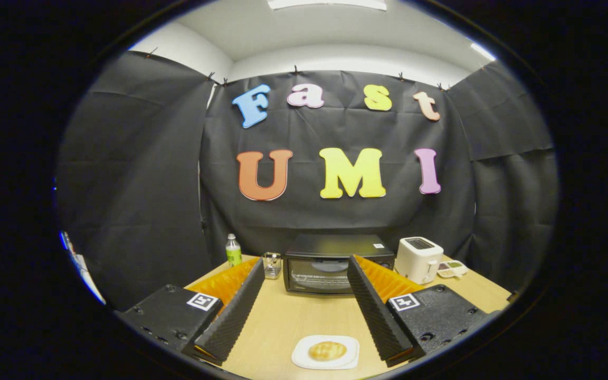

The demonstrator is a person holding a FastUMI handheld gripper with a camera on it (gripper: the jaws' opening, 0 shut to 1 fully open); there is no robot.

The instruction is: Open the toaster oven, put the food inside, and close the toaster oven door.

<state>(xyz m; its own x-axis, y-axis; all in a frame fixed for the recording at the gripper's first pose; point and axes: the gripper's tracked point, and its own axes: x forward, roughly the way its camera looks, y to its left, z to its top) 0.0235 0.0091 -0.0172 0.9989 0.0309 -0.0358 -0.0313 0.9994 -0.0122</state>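
Tool (304,311) is spread wide, gripping nothing. I see the bun (327,350) on its plate (301,357) between the 2 fingers, the shut oven (335,264) beyond. The bun looks light and soft, so I'd pinch its sides gently.

Black cloth (140,174) drapes the booth on three sides, clipped up along its top edge. Above it, at twelve o'clock, a white ceiling (304,31) with a bright light panel (328,4). Below, a pale wooden table (293,316).
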